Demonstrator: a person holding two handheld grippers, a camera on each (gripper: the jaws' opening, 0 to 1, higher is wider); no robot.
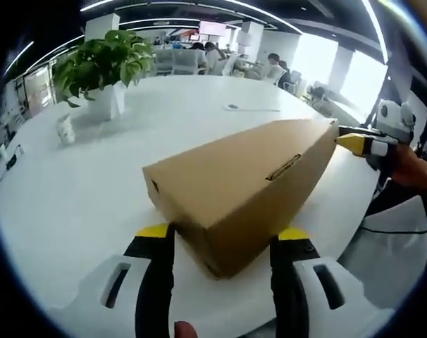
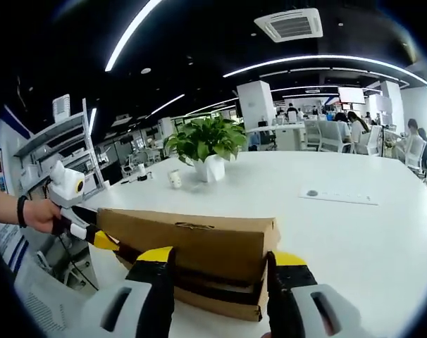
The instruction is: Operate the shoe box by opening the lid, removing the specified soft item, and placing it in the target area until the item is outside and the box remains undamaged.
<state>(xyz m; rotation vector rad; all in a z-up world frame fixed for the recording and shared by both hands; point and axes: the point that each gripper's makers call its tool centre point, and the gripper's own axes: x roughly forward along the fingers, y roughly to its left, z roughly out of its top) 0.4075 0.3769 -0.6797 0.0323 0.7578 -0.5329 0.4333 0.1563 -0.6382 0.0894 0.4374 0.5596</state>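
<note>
A brown cardboard shoe box point(image 1: 249, 183) lies on the white table point(image 1: 94, 190). Its near corner sits between the wide-apart jaws of my left gripper point(image 1: 223, 234), which is open. In the right gripper view the box point(image 2: 199, 246) lies crosswise, and a dark gap shows between its lid point(image 2: 189, 225) and its base. My right gripper point(image 2: 220, 259) is open, one jaw on each side of the box's long front. The right gripper point(image 1: 354, 143) touches the box's far end in the left gripper view. The left gripper point(image 2: 94, 236) reaches the box's left end. Whatever is inside the box is hidden.
A potted plant point(image 1: 104, 67) in a white pot and a small white cup point(image 1: 65, 130) stand at the far left of the table. A flat paper point(image 2: 339, 196) lies farther along it. A hand point(image 2: 37, 215) holds the left gripper. Chairs and people sit beyond the table.
</note>
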